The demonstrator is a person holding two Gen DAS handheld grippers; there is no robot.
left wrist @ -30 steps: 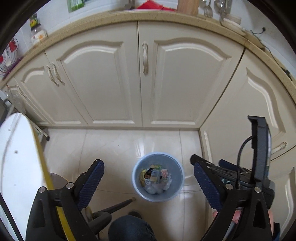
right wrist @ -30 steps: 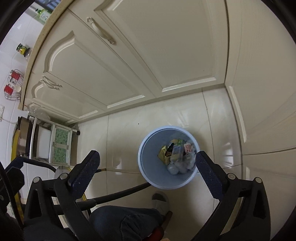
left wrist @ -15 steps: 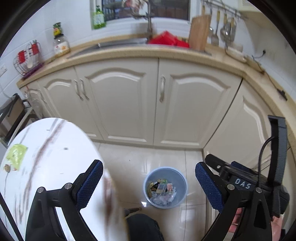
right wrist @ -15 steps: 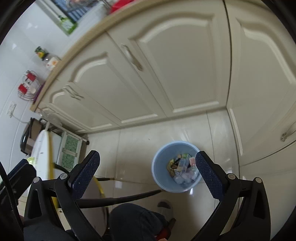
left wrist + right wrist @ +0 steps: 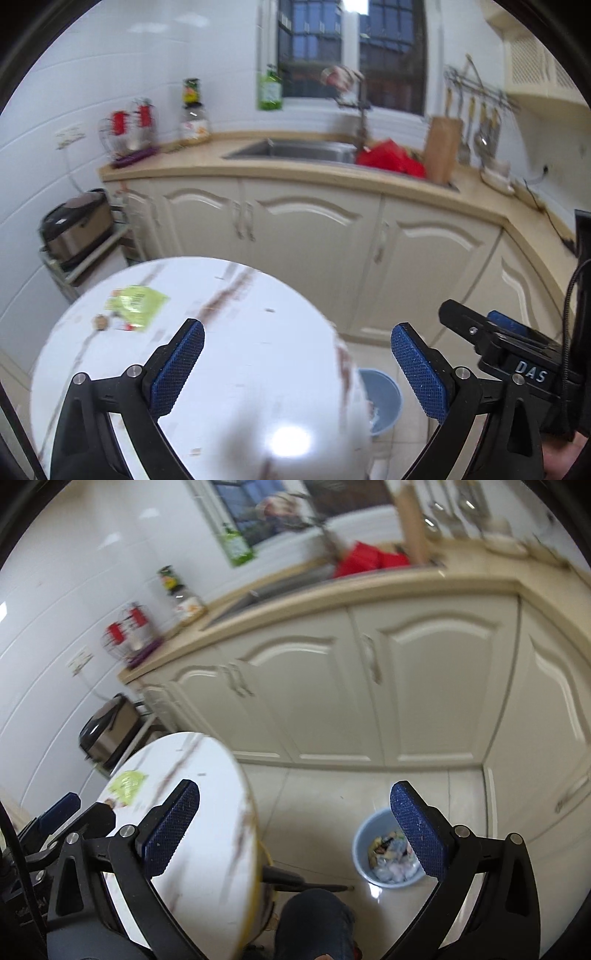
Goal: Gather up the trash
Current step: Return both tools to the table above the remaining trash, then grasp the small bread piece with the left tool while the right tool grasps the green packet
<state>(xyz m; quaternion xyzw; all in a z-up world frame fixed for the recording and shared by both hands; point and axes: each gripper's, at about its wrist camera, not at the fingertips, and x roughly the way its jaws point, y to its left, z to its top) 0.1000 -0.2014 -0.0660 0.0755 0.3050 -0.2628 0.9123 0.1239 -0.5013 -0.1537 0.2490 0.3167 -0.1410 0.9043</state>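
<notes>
Presently, my left tongs (image 5: pixel 297 363) stand released, blue pads wide apart and nothing between them, held above the round white marbled surface (image 5: pixel 258 332). My right tongs (image 5: pixel 295 830) are likewise released and empty, positioned off the right edge of that surface (image 5: pixel 207 797), over the tiled floor (image 5: pixel 317 797).

Items noted on the surface: one yellow-green wrapper (image 5: pixel 136 304), lying flat toward the far left side, well apart from the left tongs. Just beside it on the left is a small brownish scrap (image 5: pixel 99 322); motion blur prevents me identifying it. The same wrapper (image 5: pixel 127 782) shows in the right wrist view near the far rim.

The blue bin (image 5: pixel 388 849) stands upright on the floor to the right of the surface, near the corner of the cream cabinets (image 5: pixel 406 686). It holds mixed wrappers and crumpled white material. In the left wrist view the bin (image 5: pixel 384 395) is partly hidden behind the surface edge.

A knee in dark trousers (image 5: pixel 317 919) shows at the bottom of the right wrist view, between the surface and the bin.

Background: a beige counter with a steel sink (image 5: pixel 295 149), a red item (image 5: pixel 389 158) beside the tap, a green bottle (image 5: pixel 269 90) on the window sill, and a cooker (image 5: pixel 77 225) on a low rack at left. Both views are blurred.
</notes>
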